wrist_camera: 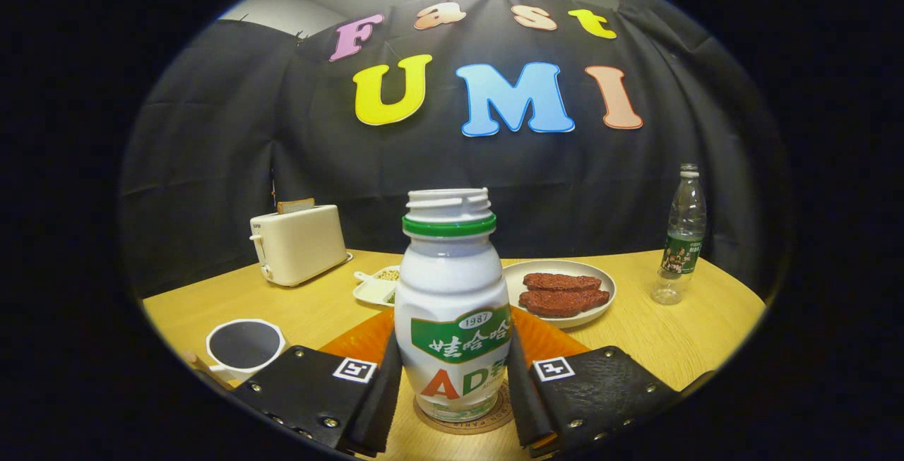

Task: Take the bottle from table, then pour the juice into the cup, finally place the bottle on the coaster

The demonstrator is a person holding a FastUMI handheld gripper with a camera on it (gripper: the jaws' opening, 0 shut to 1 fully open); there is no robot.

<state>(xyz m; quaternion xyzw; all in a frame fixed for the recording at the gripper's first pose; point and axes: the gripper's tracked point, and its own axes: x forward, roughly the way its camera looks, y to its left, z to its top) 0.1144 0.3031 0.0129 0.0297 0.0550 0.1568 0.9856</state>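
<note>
A white juice bottle [452, 306] with a green neck ring, a green label and no cap stands upright on a round brown coaster [496, 413]. My gripper [453, 383] holds it low on the body, one finger against each side, so it is shut on the bottle. The coaster lies at the near edge of an orange placemat [554, 342]. A white cup [244, 348] with a dark inside sits on the wooden table [671, 334], left of the left finger [378, 390].
Beyond the bottle to the right is a plate [522, 274] with two red-brown slabs. A clear water bottle [684, 235] stands at the far right. At the back left are a cream toaster [300, 243] and a small white dish [376, 287].
</note>
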